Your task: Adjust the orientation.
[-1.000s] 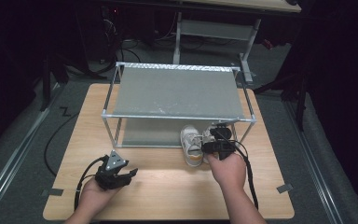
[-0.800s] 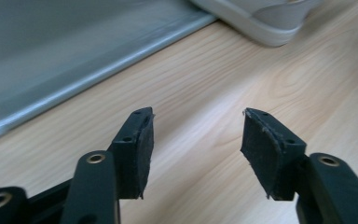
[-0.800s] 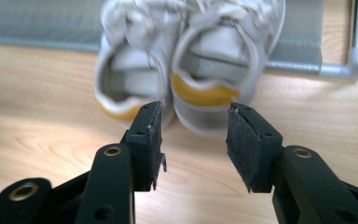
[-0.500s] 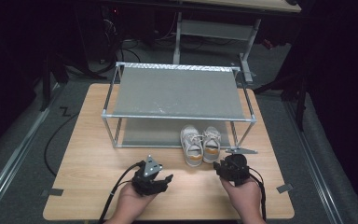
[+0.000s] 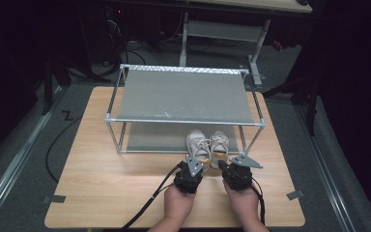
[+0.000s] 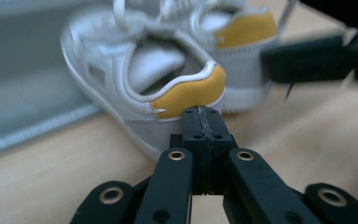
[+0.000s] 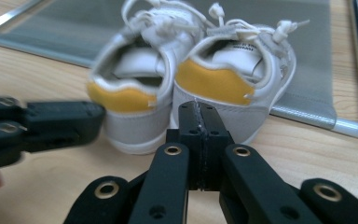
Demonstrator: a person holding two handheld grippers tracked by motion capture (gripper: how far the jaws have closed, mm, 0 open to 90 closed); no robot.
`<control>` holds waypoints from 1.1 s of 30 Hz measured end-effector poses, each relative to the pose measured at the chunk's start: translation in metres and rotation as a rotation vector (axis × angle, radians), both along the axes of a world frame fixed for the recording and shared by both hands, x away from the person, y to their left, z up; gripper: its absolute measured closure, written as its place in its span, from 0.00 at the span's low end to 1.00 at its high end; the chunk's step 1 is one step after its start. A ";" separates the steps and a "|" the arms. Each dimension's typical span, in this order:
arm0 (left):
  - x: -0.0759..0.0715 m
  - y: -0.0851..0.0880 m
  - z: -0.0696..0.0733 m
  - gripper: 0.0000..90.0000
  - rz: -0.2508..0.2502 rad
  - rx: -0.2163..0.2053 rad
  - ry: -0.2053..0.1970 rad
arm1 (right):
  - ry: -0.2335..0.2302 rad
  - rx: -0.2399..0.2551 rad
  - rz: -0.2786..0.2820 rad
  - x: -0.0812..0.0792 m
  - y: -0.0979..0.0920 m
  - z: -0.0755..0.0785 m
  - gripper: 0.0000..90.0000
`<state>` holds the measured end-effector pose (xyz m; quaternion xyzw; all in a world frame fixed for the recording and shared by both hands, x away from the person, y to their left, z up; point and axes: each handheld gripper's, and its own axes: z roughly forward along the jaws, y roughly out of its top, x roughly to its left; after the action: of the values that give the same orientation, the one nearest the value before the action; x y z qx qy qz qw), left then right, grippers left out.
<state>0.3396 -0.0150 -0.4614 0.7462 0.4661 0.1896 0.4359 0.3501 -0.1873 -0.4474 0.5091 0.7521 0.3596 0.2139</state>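
Low in the middle of the high view, behind the white shoes [image 5: 207, 147] at the rack [image 5: 183, 121]: left gripper [image 5: 194, 166], right gripper [image 5: 231, 168], both just squeezed tight, nothing between. Next, probably: push heels gently under.

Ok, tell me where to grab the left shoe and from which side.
Grip the left shoe at its yellow heel collar, coming from behind along the table. The heel faces the left gripper, stands upright, and the open collar probably lets one jaw slip inside.

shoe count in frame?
2. Left shoe and right shoe sit side by side at the rack's lower front edge, heels toward the tongs. None visibly hidden.
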 end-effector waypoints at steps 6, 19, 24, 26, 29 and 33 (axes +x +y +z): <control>0.029 -0.005 0.011 1.00 0.033 0.043 0.000 | 0.002 0.032 -0.039 0.017 0.003 -0.007 1.00; 0.089 -0.014 -0.013 1.00 0.124 0.043 0.004 | 0.010 0.028 -0.098 0.071 0.013 -0.022 1.00; 0.096 -0.011 -0.014 1.00 0.112 0.036 0.004 | 0.014 0.043 -0.089 0.079 0.012 -0.025 1.00; 0.096 -0.011 -0.014 1.00 0.114 0.033 0.008 | 0.010 0.038 -0.087 0.080 0.012 -0.025 1.00; 0.088 -0.007 -0.012 1.00 0.107 0.025 -0.005 | 0.020 0.029 -0.085 0.077 0.012 -0.024 0.99; 0.068 0.020 -0.013 0.97 0.106 0.006 -0.008 | 0.010 0.024 -0.065 0.056 -0.002 -0.021 0.99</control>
<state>0.4073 0.0048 -0.4743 0.7211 0.5025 0.2167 0.4249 0.4056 -0.1893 -0.4689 0.5376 0.7319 0.3590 0.2157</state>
